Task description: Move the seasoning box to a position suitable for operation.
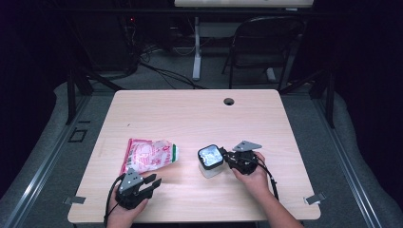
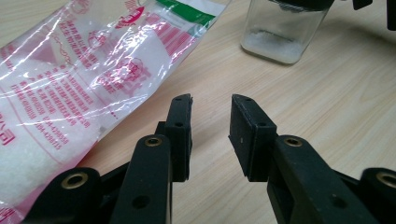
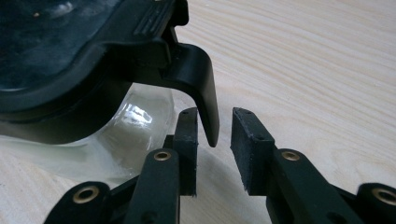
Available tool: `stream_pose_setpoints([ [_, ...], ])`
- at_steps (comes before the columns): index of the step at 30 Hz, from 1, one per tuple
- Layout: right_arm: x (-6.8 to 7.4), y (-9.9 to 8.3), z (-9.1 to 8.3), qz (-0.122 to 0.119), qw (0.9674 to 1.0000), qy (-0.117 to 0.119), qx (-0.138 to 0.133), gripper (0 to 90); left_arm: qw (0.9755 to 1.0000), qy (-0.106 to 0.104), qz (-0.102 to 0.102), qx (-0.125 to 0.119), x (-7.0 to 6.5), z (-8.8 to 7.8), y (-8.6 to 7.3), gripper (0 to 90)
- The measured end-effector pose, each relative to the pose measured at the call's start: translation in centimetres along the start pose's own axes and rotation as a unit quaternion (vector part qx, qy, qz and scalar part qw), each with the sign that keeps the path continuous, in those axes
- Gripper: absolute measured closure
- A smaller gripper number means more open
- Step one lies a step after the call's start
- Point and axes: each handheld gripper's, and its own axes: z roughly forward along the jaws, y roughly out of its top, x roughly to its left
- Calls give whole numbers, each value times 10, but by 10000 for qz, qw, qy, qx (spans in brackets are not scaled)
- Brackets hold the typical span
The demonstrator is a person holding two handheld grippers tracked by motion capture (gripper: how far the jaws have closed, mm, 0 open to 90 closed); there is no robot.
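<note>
My right gripper (image 3: pixel 215 135) at clear glass jar with black clip lid (image 1: pixel 210 160), table centre-right: jaws half-open around lid's black latch tab (image 3: pixel 205 100), not pinching. I close squarely on tab, lift gently. Left gripper (image 2: pixel 211 126) half-open, empty, beside pink-printed plastic bag of white grains (image 2: pixel 79 88), near left.

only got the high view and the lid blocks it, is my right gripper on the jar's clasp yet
observer: the lid's black clasp hangs between the jaws of the right gripper, but there's a gap at one pad, so it isn't gripped.
operator: ok, anything in the jar
observer: the jar has a thin layer of white grains at the bottom.
</note>
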Motion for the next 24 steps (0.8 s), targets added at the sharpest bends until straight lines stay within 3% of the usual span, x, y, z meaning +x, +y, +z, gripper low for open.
stream_pose_setpoints([
  [8,2,2,7,2,10000,0,29,745,9998,117,-113,-82,3,-7,-4,691],
  [14,6,2,11,-106,9998,-143,80,795,9996,147,-190,-123,6,-9,-5,691],
  [17,6,3,8,12,9999,-139,19,805,9997,142,-188,-110,5,-7,-4,691],
  [24,7,3,5,-22,9998,-209,77,811,9999,141,-54,-66,3,-3,-2,690],
])
